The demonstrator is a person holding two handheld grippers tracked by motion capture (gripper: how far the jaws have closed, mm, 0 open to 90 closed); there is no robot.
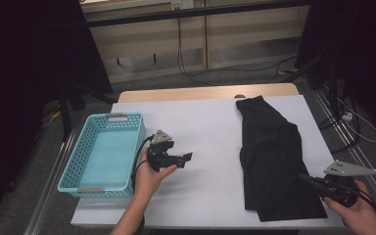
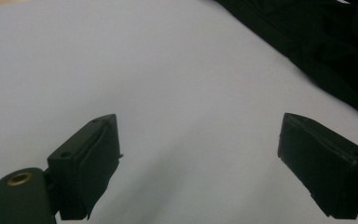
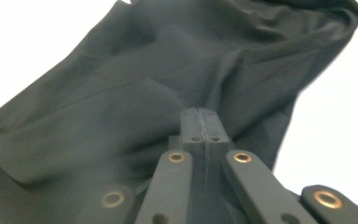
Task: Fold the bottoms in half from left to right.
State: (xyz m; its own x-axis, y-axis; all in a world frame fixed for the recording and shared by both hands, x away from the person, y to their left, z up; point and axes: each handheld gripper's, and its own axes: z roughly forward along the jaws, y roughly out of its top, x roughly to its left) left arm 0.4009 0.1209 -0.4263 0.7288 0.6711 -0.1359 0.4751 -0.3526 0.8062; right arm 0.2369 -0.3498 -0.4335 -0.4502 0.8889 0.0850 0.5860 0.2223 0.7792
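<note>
The right claw [image 3: 199,122] was closed with nothing between its jaws, just above the near edge of the black garment [image 1: 269,156]. The left claw [image 2: 200,163] stood open and empty between garment and blue basket [image 1: 85,129] on the worktop [image 1: 200,127].
</note>
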